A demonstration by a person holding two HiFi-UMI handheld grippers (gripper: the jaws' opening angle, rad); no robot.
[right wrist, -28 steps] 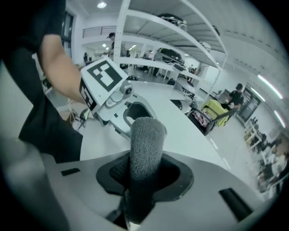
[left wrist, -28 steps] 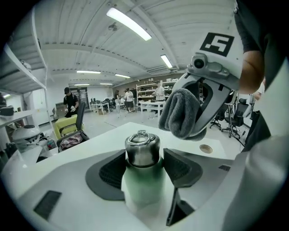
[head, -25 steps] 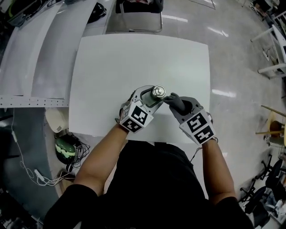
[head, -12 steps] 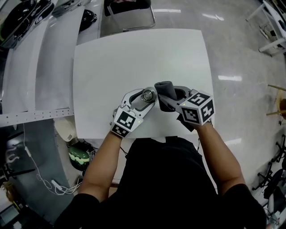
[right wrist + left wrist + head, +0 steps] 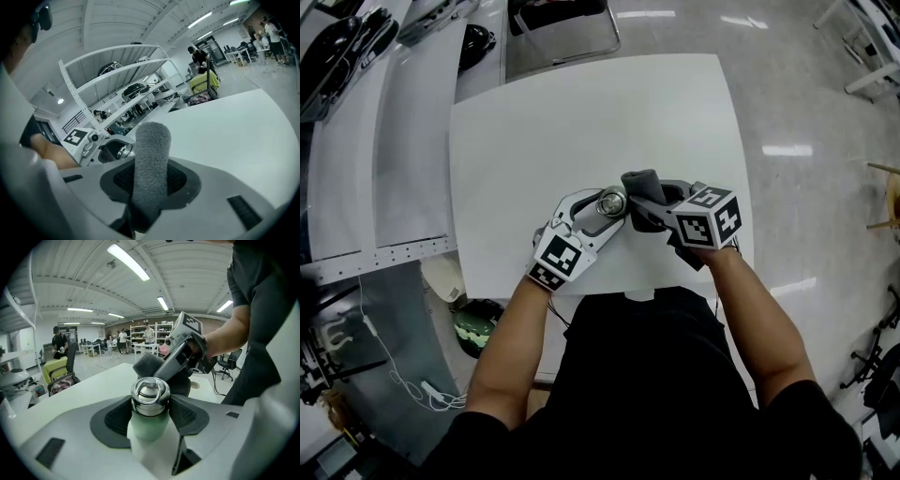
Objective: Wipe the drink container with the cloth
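Observation:
The drink container is a pale green bottle with a shiny steel cap and a ring on top. It stands upright near the front edge of the white table. My left gripper is shut on the bottle, its dark pads pressing both sides just under the cap. My right gripper is shut on a folded grey cloth, which sticks up between its jaws. In the head view the cloth sits right beside the cap, on its right side. Whether cloth and bottle touch I cannot tell.
A chair stands behind the table's far edge. Long white shelves run along the left, with a helmet and cables on the floor below. The table ends close to the person's body.
The right gripper has rolled and sunk, bringing the cloth from above the cap to its right side. The left gripper and bottle shifted slightly left in view.

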